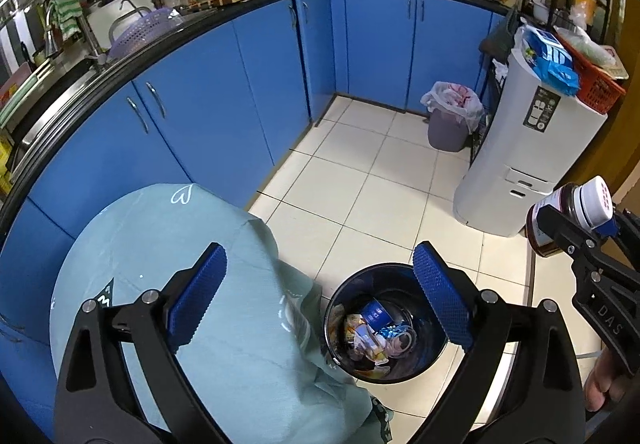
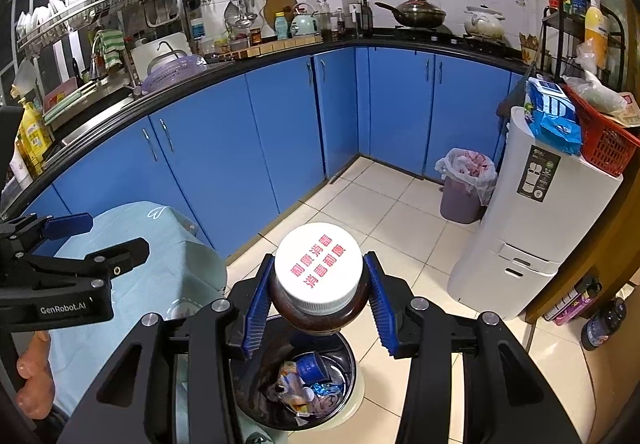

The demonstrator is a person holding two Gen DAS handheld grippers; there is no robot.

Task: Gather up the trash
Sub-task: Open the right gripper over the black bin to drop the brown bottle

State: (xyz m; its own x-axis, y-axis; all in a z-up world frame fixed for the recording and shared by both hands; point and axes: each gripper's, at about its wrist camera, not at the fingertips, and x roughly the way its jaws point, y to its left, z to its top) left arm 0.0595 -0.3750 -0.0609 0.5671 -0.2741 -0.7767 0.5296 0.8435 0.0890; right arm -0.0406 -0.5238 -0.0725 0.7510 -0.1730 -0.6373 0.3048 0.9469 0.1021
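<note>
While above the bin (image 2: 344, 360): right tongs (image 2: 318, 308) clamped on brown bottle (image 2: 320, 284), left tongs (image 1: 320, 300) wide, empty.

Both tools are black frames with silver screw heads at the pivots and blue ribbed pads on the fingers. The left tool (image 1: 320, 292) carries white "GenRobot.AI" lettering on its side; the right tool (image 2: 318, 308) shows "DAS" in pale letters along its body. A hand (image 2: 34, 376) is bare, no sleeve visible.
</note>
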